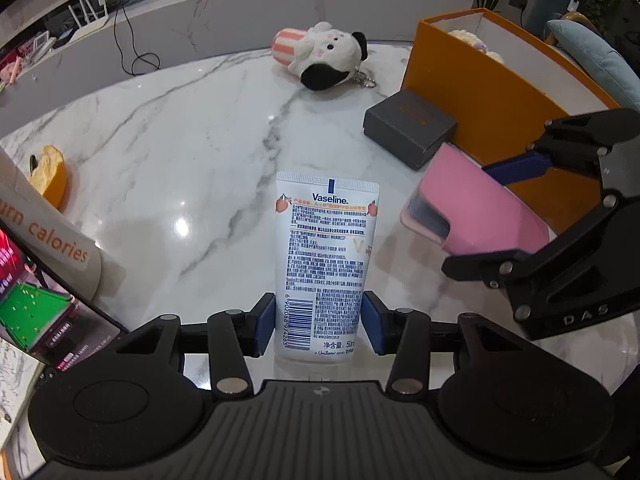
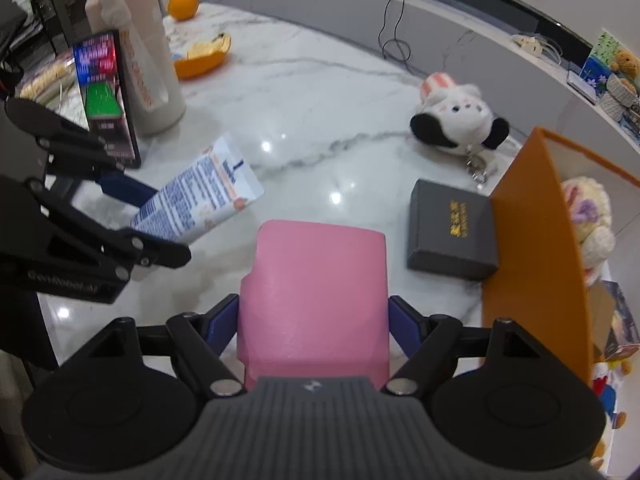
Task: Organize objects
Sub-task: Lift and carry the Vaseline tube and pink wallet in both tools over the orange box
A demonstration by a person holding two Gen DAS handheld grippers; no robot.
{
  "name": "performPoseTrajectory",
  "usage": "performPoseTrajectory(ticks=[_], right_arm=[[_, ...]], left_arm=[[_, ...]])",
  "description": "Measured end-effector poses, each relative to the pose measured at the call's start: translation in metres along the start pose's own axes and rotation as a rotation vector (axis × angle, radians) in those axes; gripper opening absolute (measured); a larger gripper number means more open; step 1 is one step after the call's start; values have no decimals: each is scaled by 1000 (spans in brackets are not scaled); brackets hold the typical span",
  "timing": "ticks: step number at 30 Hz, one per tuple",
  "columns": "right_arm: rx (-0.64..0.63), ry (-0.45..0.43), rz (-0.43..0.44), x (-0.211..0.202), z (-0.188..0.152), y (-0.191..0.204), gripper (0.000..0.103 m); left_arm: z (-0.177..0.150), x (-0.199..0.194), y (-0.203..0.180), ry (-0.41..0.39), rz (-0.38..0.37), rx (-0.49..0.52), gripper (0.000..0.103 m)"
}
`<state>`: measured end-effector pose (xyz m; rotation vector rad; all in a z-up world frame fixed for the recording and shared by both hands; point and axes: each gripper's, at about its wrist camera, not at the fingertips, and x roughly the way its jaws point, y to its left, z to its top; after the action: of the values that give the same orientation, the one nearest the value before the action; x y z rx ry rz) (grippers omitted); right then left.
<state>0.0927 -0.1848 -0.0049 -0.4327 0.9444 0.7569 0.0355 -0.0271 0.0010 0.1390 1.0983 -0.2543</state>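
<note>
Vaseline tube [image 1: 326, 264] sits clamped between your left gripper [image 1: 319, 322] fingers near its cap end, crimped tail pointing away from you; it is light and soft-walled, so squeeze gently and keep hold low on the stiffer shoulder. Your right gripper [image 2: 313, 326] has its fingers closed partway on the pink case [image 2: 316, 296], held by its sides; that looks smooth and firm, likely slippery. Both hang above the marble table [image 1: 180, 152], with the orange box [image 2: 536, 248] just beyond your right fingertips.
</note>
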Motion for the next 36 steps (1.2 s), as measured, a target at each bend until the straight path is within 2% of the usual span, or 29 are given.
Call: performPoseTrajectory(ticks=[17, 29, 36], right_arm=[[79, -157, -44, -60, 8, -29, 79], [208, -261, -99, -100, 3, -78, 79], [294, -321, -132, -123, -7, -110, 78]], left_arm=[[49, -39, -44, -87, 67, 85, 53], [106, -50, -88, -184, 96, 172, 53], [129, -52, -119, -227, 82, 221, 53]])
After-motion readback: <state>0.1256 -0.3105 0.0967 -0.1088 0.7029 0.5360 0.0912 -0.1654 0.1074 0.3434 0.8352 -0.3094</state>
